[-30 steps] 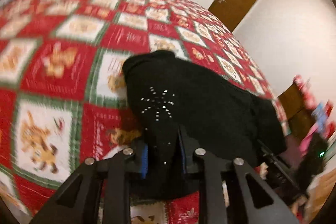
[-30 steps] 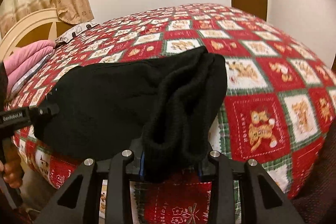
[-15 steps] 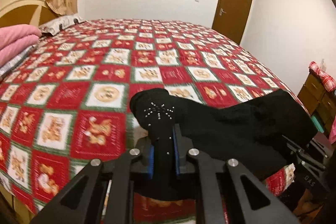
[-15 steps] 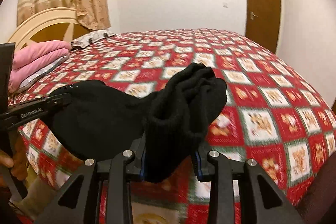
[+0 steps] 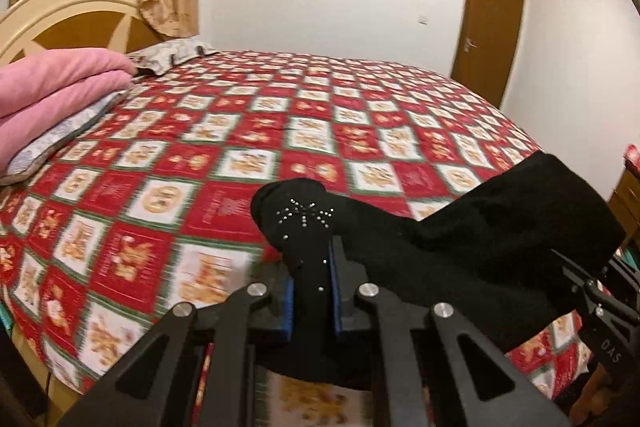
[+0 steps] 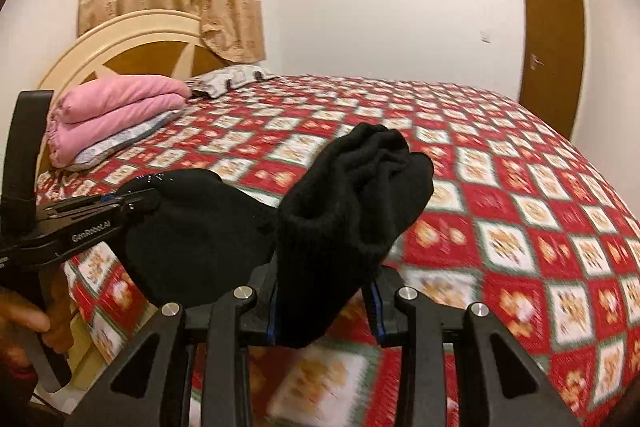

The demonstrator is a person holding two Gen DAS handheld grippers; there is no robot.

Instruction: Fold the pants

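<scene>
Pants (image 5: 472, 251): held between both grippers, above the bed's (image 5: 280, 131) near edge
Blanket (image 5: 52, 83): folded, far left, before the headboard (image 6: 132, 39)
Door (image 5: 490, 27): behind, right

"GenRobot.AI" runs along the left gripper (image 6: 132, 203); the right gripper (image 5: 592, 291) carries what looks like "DAS".

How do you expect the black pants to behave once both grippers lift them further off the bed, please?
The black pants will probably stay floppy: the span between the left gripper and right gripper sags. The knit looks thick and bunches in folds above the right gripper, so they seem fairly bulky. The rough weave likely resists slipping from the blue pads.
</scene>
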